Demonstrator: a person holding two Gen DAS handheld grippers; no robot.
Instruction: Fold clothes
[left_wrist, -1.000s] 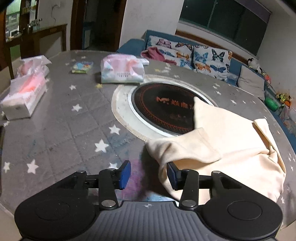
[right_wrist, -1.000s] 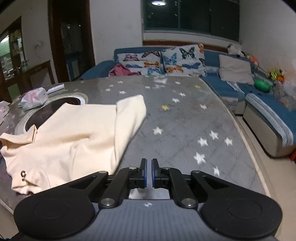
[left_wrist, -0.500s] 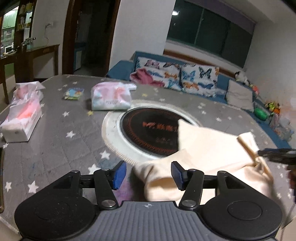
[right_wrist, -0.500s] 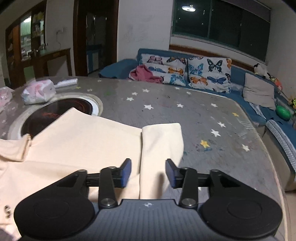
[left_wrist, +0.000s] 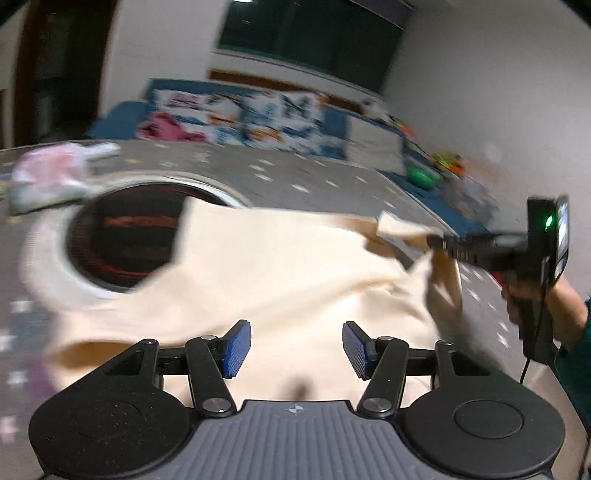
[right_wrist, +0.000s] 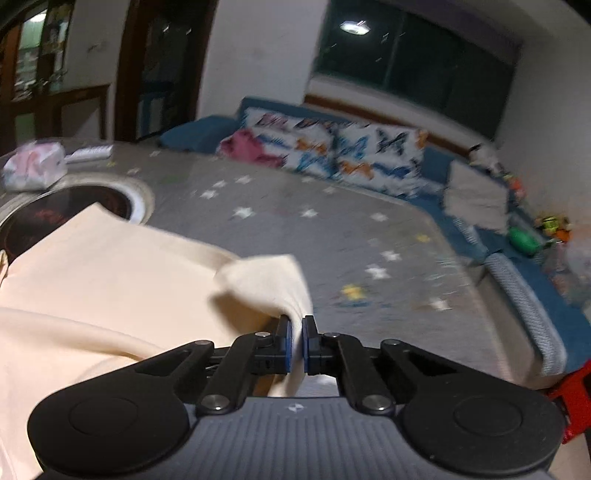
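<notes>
Bunching cream garment (right_wrist: 110, 280), corner in right claw (right_wrist: 296, 345)

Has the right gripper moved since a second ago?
Yes. The right gripper went left, from the bare starred table onto the shirt; its jaws just closed on a shirt corner.

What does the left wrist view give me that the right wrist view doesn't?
Left wrist only: the right gripper seen from the side, lifting a corner of the shirt, the hand behind it, and the left gripper open over the cloth. Right wrist only: its pads shut on that corner, and the table stretching toward the sofa. Both: shirt, cooktop, tissue pack.
</notes>
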